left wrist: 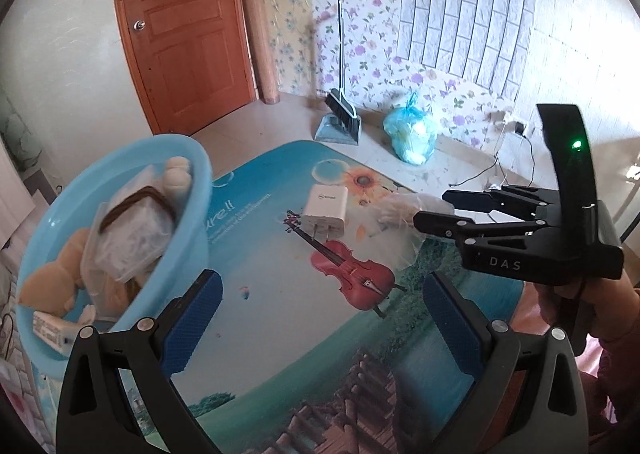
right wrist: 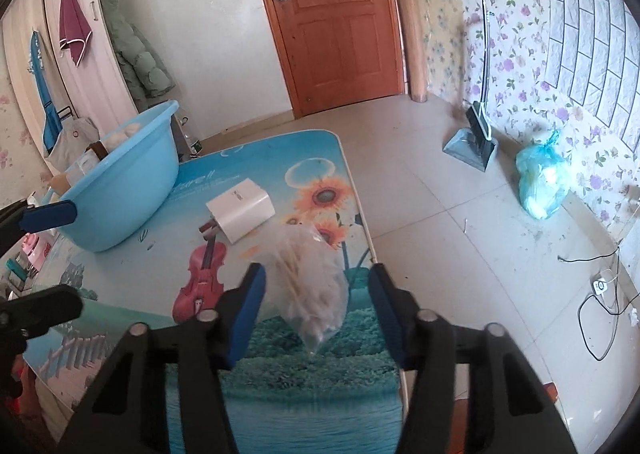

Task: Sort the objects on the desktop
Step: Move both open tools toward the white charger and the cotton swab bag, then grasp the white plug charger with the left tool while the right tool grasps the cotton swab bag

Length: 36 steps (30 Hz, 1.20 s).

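Nearby: both tongs apart; charger (right wrist: 241, 209) beside bag (right wrist: 311, 286), basin (right wrist: 120, 190) left.

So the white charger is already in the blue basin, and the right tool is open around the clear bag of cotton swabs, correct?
Not quite. The white charger still lies on the table mat, outside the blue basin; the right wrist view shows it plainly. The rest holds: the right tool is open around the clear bag of cotton swabs.
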Each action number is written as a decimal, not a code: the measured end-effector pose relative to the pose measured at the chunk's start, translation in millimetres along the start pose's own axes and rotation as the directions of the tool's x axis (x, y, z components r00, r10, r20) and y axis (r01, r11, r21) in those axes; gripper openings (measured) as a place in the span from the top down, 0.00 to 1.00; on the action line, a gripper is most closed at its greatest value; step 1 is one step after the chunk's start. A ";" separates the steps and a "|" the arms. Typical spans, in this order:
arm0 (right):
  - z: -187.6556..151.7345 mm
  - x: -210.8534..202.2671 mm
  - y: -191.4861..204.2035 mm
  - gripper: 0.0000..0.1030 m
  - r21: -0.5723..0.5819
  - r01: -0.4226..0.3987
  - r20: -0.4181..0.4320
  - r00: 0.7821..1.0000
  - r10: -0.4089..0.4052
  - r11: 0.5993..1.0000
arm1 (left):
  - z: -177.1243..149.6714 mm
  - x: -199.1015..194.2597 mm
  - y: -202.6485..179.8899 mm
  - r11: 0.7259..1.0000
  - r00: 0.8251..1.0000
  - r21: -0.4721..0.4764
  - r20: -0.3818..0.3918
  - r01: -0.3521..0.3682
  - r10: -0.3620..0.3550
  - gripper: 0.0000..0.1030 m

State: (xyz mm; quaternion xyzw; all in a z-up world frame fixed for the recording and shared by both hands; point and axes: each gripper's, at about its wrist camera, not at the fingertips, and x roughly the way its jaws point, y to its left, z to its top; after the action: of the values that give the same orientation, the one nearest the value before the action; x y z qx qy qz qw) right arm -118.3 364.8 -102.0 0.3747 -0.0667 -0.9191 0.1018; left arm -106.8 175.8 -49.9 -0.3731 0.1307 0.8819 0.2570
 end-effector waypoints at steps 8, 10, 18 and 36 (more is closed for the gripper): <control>-1.7 -2.8 -9.5 0.82 0.006 -0.053 0.020 0.998 0.052 0.999 | 5.7 33.1 -9.6 1.000 0.999 -0.004 -0.036 -0.007 0.007 0.02; -1.0 -4.5 -12.4 0.82 0.013 -0.055 0.029 0.998 0.055 0.998 | 8.3 40.7 -15.8 1.000 0.999 0.016 -0.040 -0.010 0.011 0.02; 2.1 -9.9 -21.7 0.82 0.038 -0.044 0.052 0.998 0.042 0.998 | 23.8 76.5 -26.2 0.998 0.997 0.037 -0.045 -0.060 0.061 0.02; -4.2 -3.4 -30.6 0.82 0.078 -0.064 0.039 0.997 0.061 0.995 | 38.7 126.5 -10.9 0.998 0.991 0.011 -0.122 -0.061 0.061 0.02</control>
State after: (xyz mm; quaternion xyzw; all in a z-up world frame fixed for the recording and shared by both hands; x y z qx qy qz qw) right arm -117.2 395.1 -108.7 0.3592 -0.1167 -0.9189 0.1141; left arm -198.3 246.2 -115.4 -0.4211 0.1607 0.8644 0.2229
